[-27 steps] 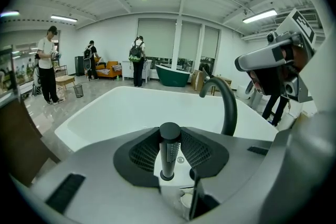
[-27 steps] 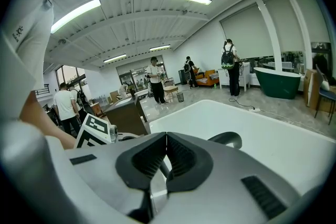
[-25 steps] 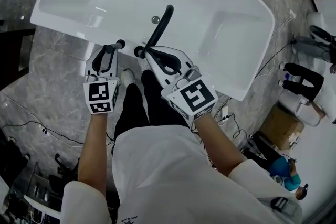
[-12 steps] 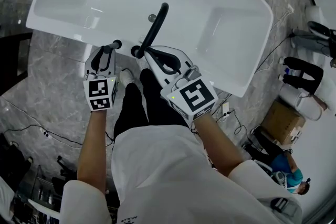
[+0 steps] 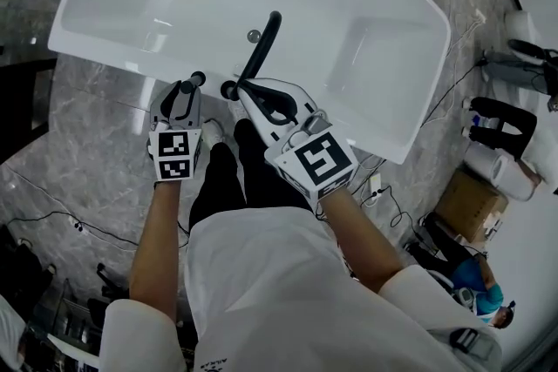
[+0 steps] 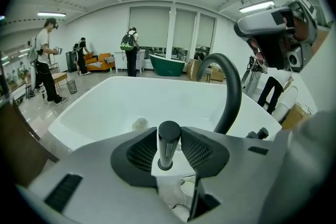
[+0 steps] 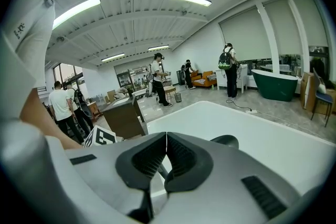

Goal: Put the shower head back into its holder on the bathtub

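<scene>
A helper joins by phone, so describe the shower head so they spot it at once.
Find the big white bathtub and look along its near rim. The shower head is the slim upright black cylinder on the left, clamped in the left gripper. Unlike the tall spout beside it, it is straight, not arched.

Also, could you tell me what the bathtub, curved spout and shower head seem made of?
Bathtub: glossy white, acrylic or enamel; bright highlights show. Curved spout: matte black, probably coated metal; little glare. Shower head: matte black with a ribbed grey band; metal or plastic, unclear.
</scene>
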`<action>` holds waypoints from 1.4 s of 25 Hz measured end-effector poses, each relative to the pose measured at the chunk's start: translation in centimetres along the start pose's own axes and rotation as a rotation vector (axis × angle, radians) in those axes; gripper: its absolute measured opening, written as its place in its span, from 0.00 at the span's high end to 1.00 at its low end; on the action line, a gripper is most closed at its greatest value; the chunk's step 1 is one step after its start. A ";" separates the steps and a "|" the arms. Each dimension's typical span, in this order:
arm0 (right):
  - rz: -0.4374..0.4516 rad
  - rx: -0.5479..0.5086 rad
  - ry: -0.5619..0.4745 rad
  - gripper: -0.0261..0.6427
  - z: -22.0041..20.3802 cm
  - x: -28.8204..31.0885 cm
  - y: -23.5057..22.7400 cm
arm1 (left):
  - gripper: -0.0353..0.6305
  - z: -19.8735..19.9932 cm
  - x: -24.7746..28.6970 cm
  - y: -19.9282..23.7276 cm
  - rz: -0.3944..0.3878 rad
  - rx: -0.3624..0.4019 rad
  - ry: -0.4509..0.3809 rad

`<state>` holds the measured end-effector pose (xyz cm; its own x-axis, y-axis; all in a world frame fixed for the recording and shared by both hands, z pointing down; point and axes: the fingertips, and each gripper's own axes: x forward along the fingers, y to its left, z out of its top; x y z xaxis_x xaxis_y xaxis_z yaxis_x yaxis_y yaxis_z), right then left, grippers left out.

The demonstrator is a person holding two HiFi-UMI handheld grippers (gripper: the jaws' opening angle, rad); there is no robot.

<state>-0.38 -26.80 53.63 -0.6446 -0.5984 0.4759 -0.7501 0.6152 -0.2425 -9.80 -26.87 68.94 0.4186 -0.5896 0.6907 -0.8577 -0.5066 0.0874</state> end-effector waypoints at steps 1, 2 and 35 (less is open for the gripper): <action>0.003 -0.004 -0.003 0.93 0.3 0.1 0.2 | 0.74 -0.1 0.0 0.0 -0.005 0.001 0.008; 0.005 -0.008 -0.006 0.93 0.6 0.1 0.5 | 0.72 -0.1 -0.1 0.0 -0.007 0.002 0.013; 0.049 -0.147 -0.222 0.93 9.7 -8.3 10.6 | 0.93 13.8 -24.1 -1.6 0.033 -0.035 -0.417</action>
<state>-4.42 -20.31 38.89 -0.7084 -0.6540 0.2655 -0.6982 0.7045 -0.1276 -14.42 -20.57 42.23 0.4691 -0.8130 0.3449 -0.8796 -0.4653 0.0994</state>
